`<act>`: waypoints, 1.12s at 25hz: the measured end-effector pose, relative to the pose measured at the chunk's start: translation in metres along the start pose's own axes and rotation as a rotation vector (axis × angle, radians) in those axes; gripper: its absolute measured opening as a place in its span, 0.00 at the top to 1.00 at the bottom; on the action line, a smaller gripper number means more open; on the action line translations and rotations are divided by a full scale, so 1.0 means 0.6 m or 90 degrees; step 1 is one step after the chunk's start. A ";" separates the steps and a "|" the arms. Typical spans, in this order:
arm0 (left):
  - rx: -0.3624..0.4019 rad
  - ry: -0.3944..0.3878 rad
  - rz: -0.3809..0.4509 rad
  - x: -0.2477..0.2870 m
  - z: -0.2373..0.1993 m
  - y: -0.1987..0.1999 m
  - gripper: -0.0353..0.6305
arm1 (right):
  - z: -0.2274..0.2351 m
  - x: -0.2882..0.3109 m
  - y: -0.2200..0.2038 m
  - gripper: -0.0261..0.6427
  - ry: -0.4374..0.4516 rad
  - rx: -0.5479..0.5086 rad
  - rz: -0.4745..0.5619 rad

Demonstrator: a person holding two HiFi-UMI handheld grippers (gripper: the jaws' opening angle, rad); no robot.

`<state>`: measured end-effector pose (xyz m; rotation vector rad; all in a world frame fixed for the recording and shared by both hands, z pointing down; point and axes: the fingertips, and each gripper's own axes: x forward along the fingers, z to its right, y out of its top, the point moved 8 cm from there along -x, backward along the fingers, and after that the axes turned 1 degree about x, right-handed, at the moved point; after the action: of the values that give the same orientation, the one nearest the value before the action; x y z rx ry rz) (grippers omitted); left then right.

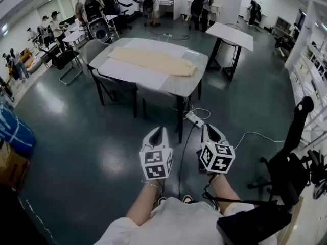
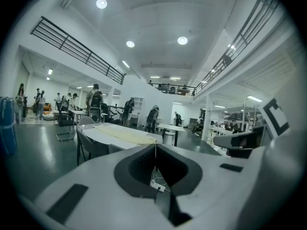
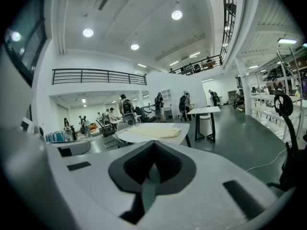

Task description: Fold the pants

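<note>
The beige pants (image 1: 153, 61) lie flat and lengthwise on a grey table (image 1: 171, 87) several steps ahead of me. They also show in the left gripper view as the pants (image 2: 125, 133) and in the right gripper view as the pants (image 3: 156, 131). My left gripper (image 1: 157, 131) and right gripper (image 1: 209, 128) hang side by side over the dark floor, well short of the table. The left gripper (image 2: 155, 146) has its jaws closed together with nothing between them. The right gripper (image 3: 153, 145) is likewise shut and holds nothing.
A white power strip (image 1: 194, 119) and cables lie on the floor between me and the table. Grey chairs (image 1: 113, 85) are tucked under its near side. A black office chair (image 1: 291, 160) stands at my right, and a blue container (image 1: 15, 129) at my left. People move about at the back.
</note>
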<state>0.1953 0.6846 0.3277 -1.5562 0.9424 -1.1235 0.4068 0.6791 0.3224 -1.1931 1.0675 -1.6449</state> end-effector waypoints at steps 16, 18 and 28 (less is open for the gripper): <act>0.001 0.002 -0.018 -0.023 -0.097 -0.016 0.93 | -0.065 0.022 -0.031 0.97 -0.029 0.013 -0.023; -0.005 0.011 -0.024 -0.025 -0.120 -0.017 0.93 | -0.076 0.026 -0.036 0.97 -0.033 0.012 -0.030; -0.032 0.033 -0.023 0.039 -0.197 -0.033 0.93 | -0.086 0.122 -0.052 0.97 -0.038 0.001 -0.062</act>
<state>0.0892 0.6371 0.3652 -1.5980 0.9871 -1.1782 0.3369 0.6282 0.3618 -1.3020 0.9850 -1.6728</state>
